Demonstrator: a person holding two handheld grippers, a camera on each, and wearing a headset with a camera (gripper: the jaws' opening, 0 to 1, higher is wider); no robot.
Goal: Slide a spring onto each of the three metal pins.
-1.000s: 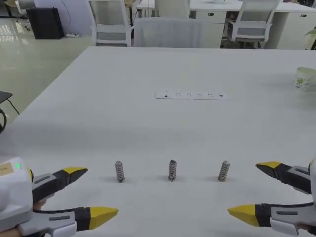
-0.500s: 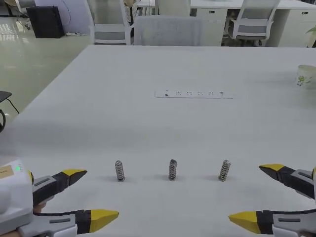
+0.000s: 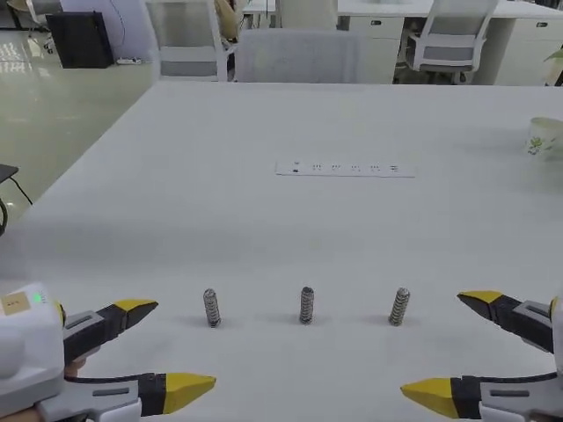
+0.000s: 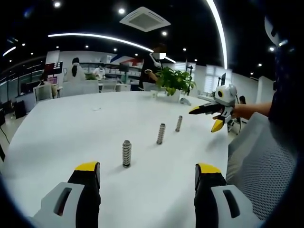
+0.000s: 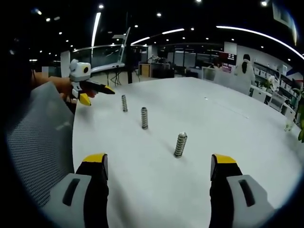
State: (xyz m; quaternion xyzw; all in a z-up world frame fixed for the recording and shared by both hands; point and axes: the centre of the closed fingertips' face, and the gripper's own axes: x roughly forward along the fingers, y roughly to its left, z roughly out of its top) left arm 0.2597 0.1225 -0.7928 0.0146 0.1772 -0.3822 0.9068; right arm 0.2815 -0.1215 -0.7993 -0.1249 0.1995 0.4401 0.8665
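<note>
Left gripper (image 3: 174, 345): white housing (image 3: 26, 356) with green indicator lamp (image 3: 36, 298) and tan label (image 3: 12, 304); tapered grey-and-black jaws, yellow-tipped. Right gripper (image 3: 442, 343): matching grey-and-black jaws, yellow tips, slotted grey bases.

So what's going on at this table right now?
A person holds a two-jaw gripper in each hand, low over a white table. The left gripper and the right gripper are both open and hold nothing. Between them three springs stand upright in a row: the left spring, the middle spring and the right spring. Neither gripper touches a spring. The loading looks done, as far as the coils let one see.
</note>
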